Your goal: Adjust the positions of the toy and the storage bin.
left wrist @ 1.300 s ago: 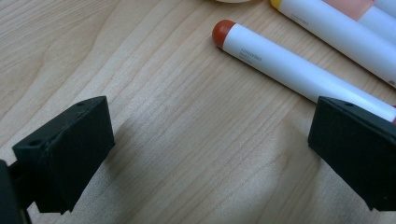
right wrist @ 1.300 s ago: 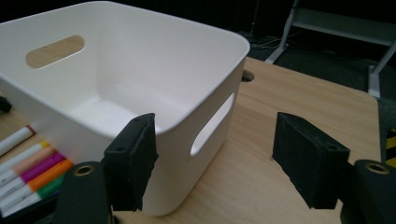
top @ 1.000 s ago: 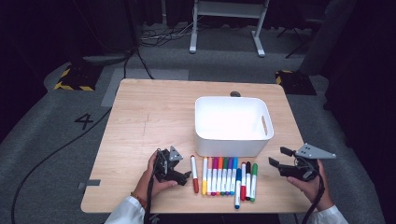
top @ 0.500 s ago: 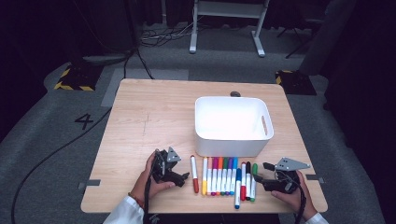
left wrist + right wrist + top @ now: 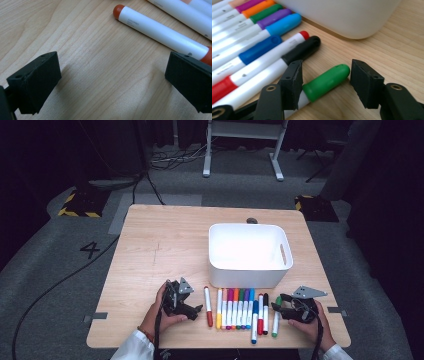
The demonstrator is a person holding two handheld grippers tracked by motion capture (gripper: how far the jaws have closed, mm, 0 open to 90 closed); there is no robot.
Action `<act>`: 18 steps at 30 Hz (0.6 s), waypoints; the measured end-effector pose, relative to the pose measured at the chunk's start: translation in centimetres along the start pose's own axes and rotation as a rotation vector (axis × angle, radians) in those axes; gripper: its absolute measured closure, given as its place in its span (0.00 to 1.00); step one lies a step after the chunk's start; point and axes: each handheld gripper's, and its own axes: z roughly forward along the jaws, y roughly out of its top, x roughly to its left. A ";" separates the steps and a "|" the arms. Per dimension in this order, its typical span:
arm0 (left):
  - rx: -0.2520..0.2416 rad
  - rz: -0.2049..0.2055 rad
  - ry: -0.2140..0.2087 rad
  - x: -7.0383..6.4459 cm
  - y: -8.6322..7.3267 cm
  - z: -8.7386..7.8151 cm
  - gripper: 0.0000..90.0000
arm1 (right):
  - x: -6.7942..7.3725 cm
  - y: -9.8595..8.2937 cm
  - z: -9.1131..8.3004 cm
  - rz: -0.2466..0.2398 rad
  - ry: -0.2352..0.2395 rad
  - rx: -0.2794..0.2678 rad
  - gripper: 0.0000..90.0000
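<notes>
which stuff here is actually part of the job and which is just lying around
In the job:
right gripper, jaws open around the green marker
row of markers beside it
white bin, likely where they go
left gripper, open by the red marker

Lying about:
floor cable
metal stand behind the table

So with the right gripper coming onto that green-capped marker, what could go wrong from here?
The right gripper stands open around the green-capped white marker, with one jaw close against the black-capped marker; closing could nudge or pinch that neighbour. The jaws sit at the cap end, so the marker may tip when lifted. The white plastic bin stands close ahead and could get bumped.
</notes>
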 end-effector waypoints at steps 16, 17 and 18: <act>0.001 0.003 0.002 0.0 0.0 0.0 0.00 | -2.0 -0.9 -1.2 -0.061 -0.023 0.011 0.82; 0.001 0.005 0.001 0.0 0.0 0.0 0.00 | -2.5 -1.0 -1.3 -0.052 -0.008 0.003 0.82; 0.002 0.005 0.000 0.0 0.0 0.0 0.00 | -2.5 -1.1 -1.3 -0.054 -0.008 -0.001 0.82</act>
